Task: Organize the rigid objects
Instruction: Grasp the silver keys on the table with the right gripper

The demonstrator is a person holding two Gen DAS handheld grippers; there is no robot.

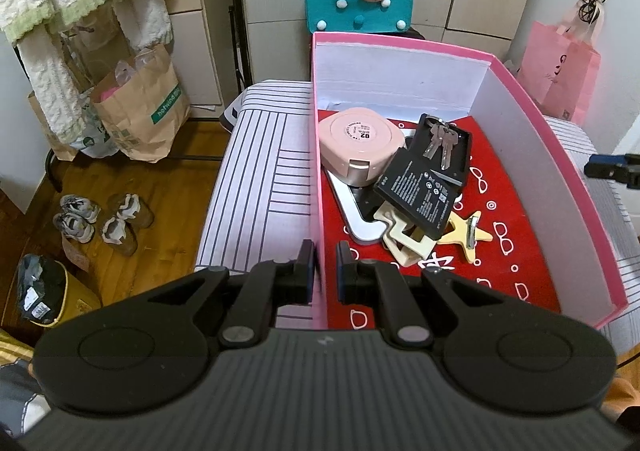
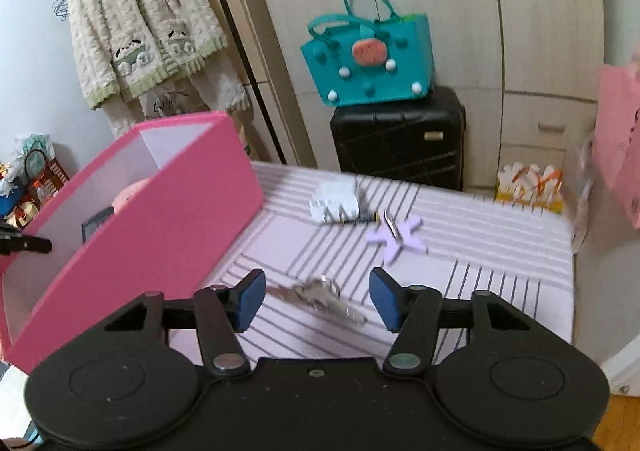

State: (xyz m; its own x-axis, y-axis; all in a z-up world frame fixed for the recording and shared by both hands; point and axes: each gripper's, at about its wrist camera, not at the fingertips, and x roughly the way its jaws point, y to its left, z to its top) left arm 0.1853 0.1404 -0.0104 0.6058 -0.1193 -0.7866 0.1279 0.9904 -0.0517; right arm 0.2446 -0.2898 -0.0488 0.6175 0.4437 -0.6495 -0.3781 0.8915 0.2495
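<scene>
Left gripper (image 1: 323, 266) was pinching the pink box's (image 1: 318, 171) wall. Right gripper (image 2: 317, 305) hung spread over loose keys (image 2: 320, 297) on the striped bed (image 2: 480, 251), just beside the box.

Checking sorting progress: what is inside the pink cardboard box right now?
Inside the pink cardboard box: a round pink case, keys on a black tray, a black battery, a cream clip, a yellow star clip. A silver object beneath is mostly covered.

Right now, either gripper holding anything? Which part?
Left gripper is clamped on the near left wall of the pink cardboard box, at its rim. Right gripper is open, holding nothing; the blurred silver keys lie between its fingers, ungripped.
</scene>
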